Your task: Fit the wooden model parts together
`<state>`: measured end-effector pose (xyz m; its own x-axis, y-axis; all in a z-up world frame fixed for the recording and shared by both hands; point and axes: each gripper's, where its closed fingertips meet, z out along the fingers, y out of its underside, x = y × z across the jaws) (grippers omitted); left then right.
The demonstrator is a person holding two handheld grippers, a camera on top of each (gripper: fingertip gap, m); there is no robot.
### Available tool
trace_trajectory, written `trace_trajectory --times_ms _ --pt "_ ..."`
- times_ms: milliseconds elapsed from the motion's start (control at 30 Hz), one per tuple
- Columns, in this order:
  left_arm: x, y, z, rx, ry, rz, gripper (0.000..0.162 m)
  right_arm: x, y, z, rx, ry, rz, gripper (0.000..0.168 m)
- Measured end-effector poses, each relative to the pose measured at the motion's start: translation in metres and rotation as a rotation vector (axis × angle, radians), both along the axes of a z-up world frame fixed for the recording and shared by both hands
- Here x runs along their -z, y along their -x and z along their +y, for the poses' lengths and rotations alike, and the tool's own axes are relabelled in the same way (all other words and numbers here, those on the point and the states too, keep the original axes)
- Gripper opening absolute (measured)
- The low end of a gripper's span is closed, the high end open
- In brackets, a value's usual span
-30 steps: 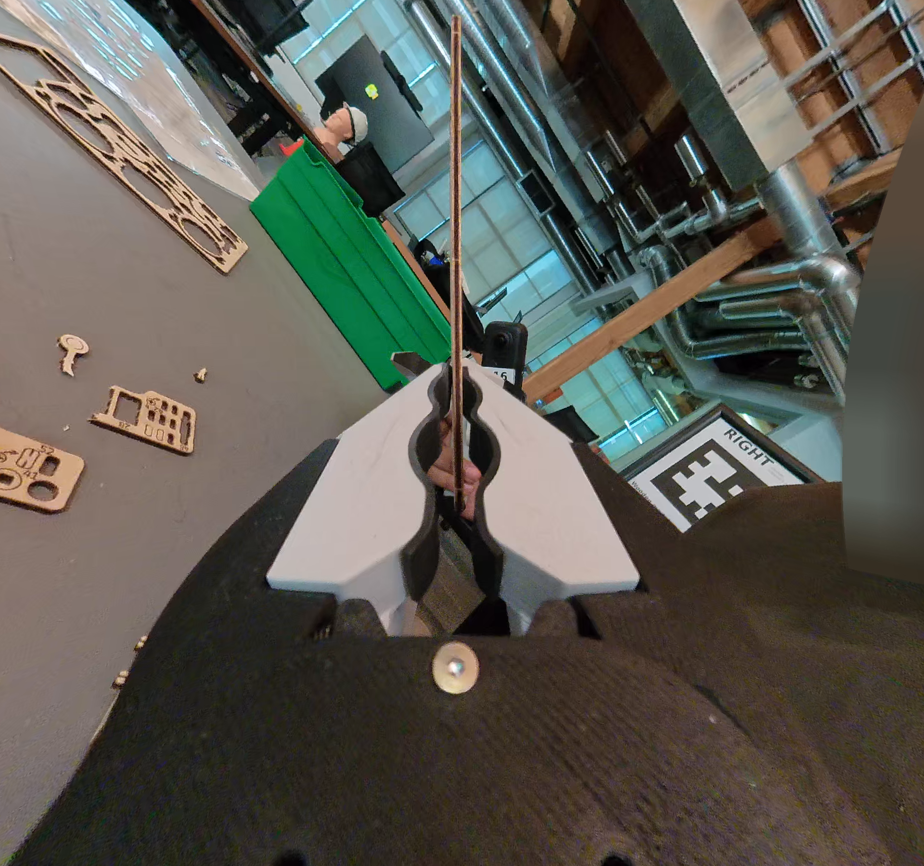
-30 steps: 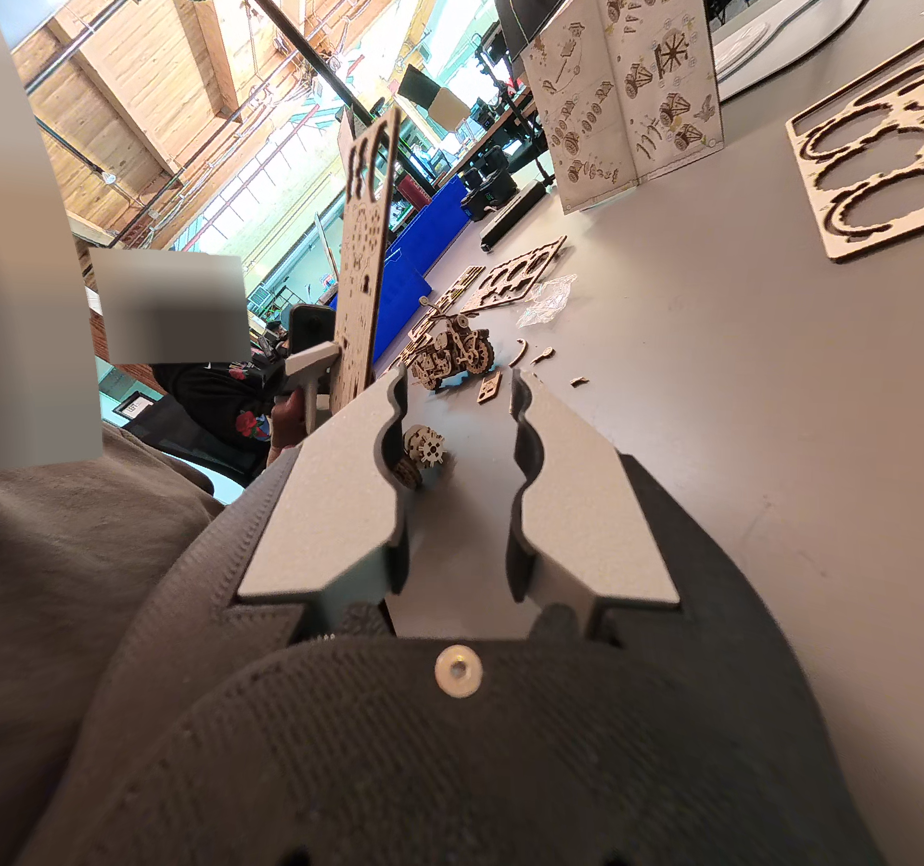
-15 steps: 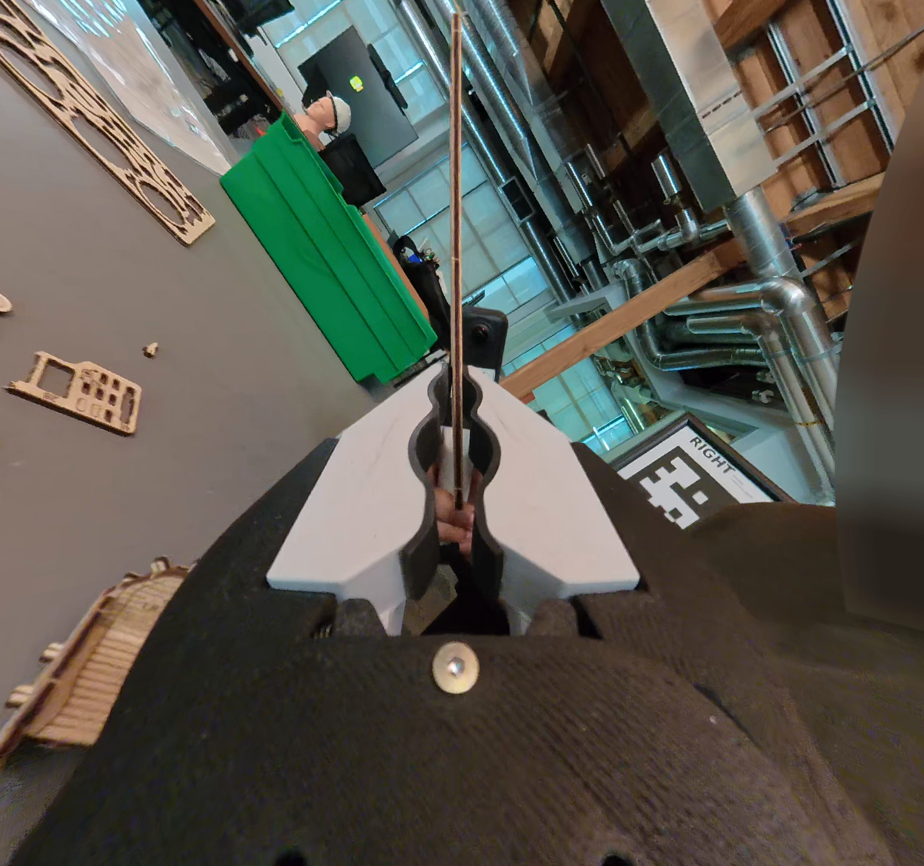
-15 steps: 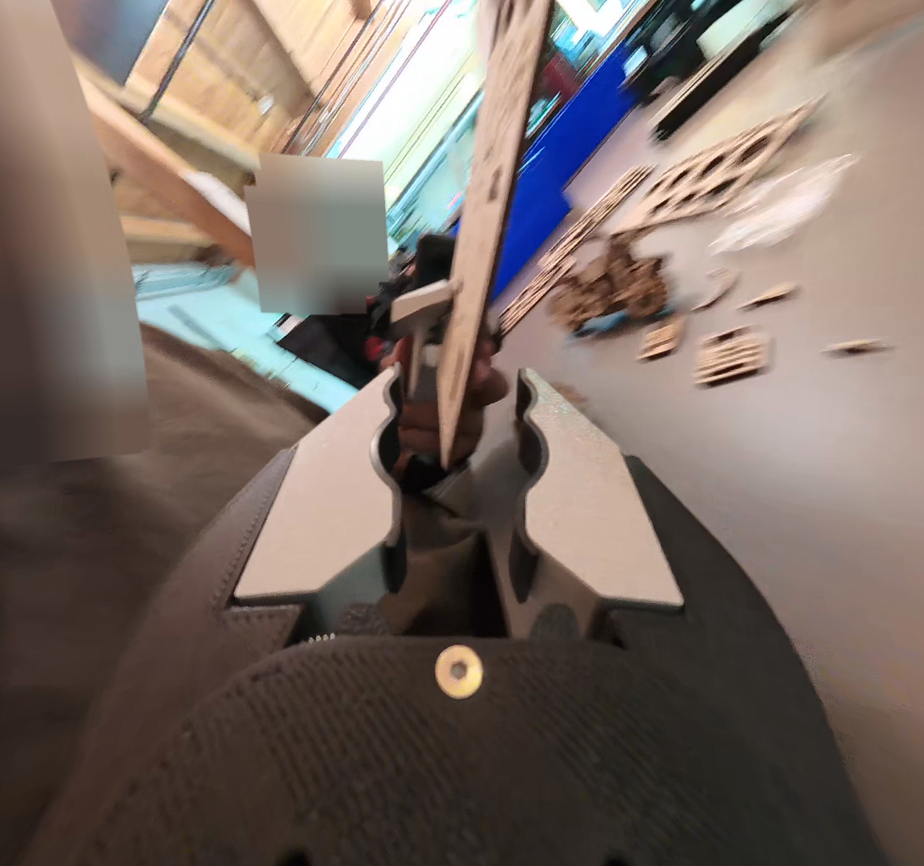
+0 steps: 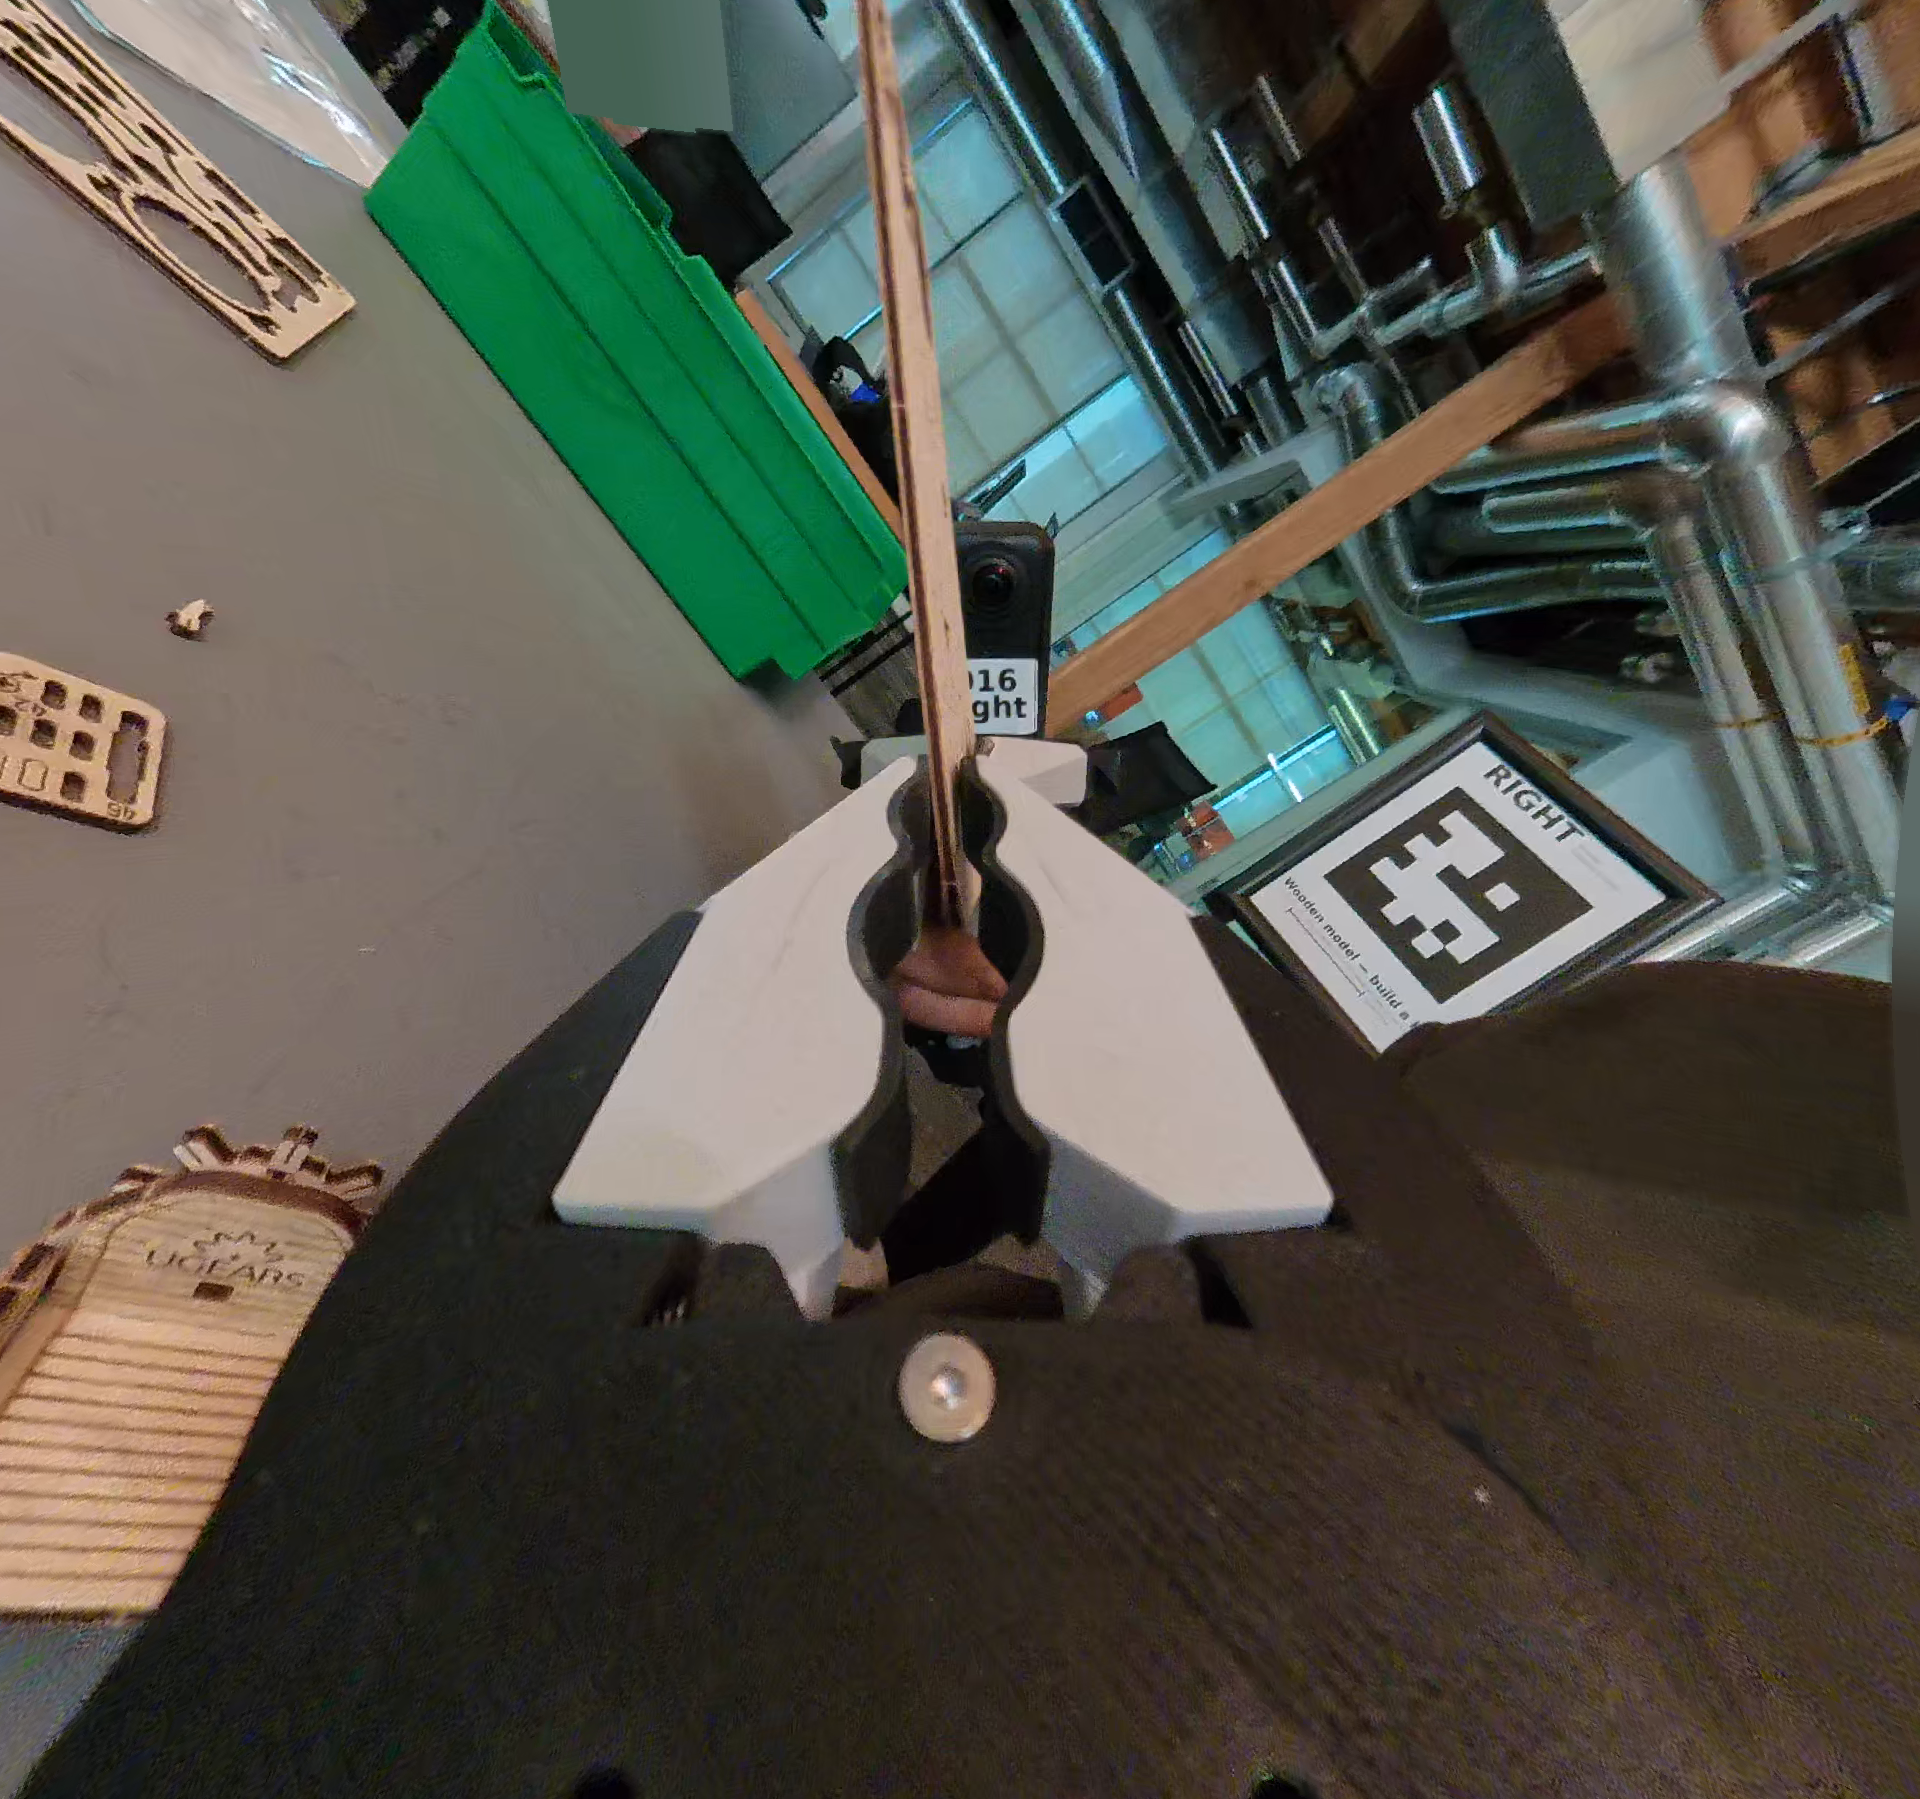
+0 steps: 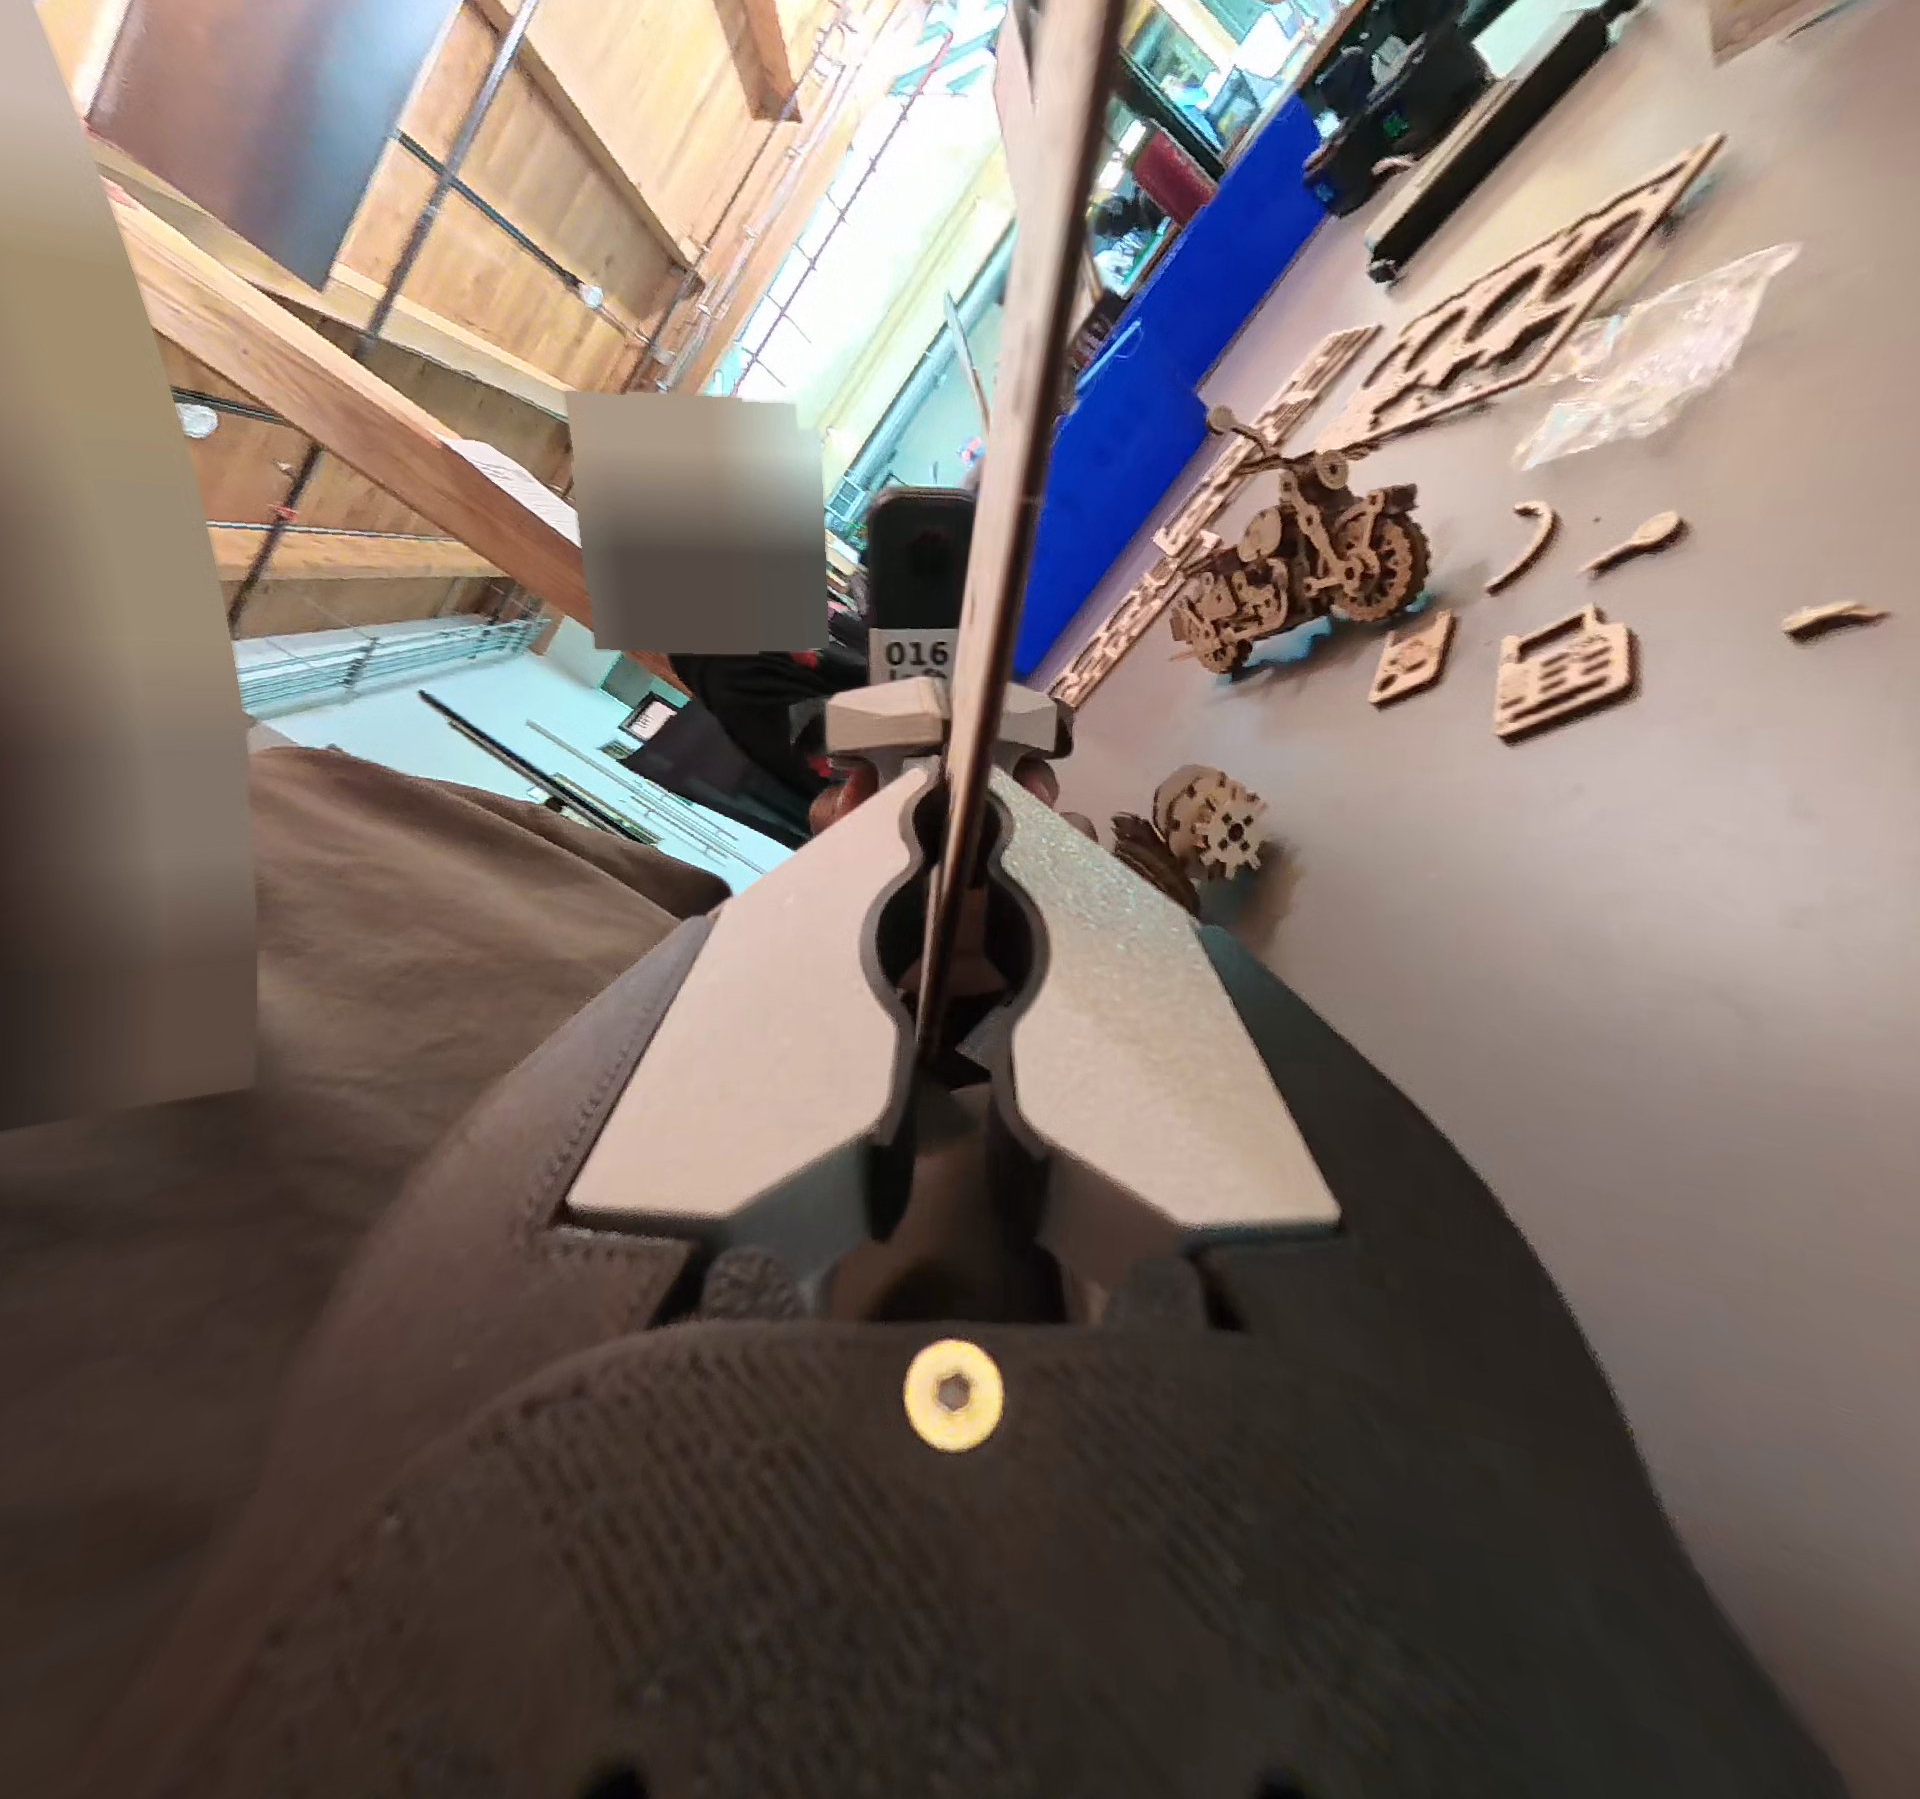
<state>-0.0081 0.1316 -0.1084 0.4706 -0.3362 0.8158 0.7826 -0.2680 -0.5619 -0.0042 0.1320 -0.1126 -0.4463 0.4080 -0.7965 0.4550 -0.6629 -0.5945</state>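
Both hand-held grippers had closed on one thin wooden sheet (image 5: 902,315), held edge-on above the grey tabletop (image 5: 395,669).

A second before, only the left hand-held gripper (image 5: 948,793) pinched it; the right hand-held gripper (image 6: 961,804), then agape, had clamped too, probably to press parts out. Only the right view showed the motorcycle model (image 6: 1304,560); only the left, the green bin (image 5: 623,347).

sheet (image 5: 902,315) edge-on between both grippers, 12 o'clock | left view: bin (image 5: 623,336) 11, card (image 5: 78,741) 9 | right view: motorcycle model (image 6: 1309,554) 1, gear (image 6: 1210,819) beside fingers
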Motion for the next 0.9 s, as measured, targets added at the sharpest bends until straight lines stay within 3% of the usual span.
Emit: trace_trajectory --times_ms 33,133,367,500,567,900 --pt "0.0 -0.001 0.0 0.004 0.001 0.003 0.001 0.001 0.0 0.0 0.003 -0.011 -0.007 0.004" --pt "0.004 0.001 0.0 -0.015 0.02 0.034 0.0 0.004 0.0 0.006 0.048 -0.043 -0.023 0.015" --pt "0.006 -0.007 0.0 0.003 0.024 0.084 0.0 0.005 -0.006 0.013 0.044 0.035 -0.039 0.003" --pt "0.015 -0.012 0.002 0.024 0.072 0.088 0.009 0.01 -0.005 0.006 0.029 0.01 -0.067 0.004" --pt "0.017 -0.012 0.003 0.007 0.088 0.097 0.001 0.014 -0.004 0.005 0.035 -0.011 -0.083 0.004" --pt "0.028 -0.012 0.006 -0.019 0.143 0.22 0.0 0.031 -0.001 0.01 0.08 -0.072 -0.155 0.014"
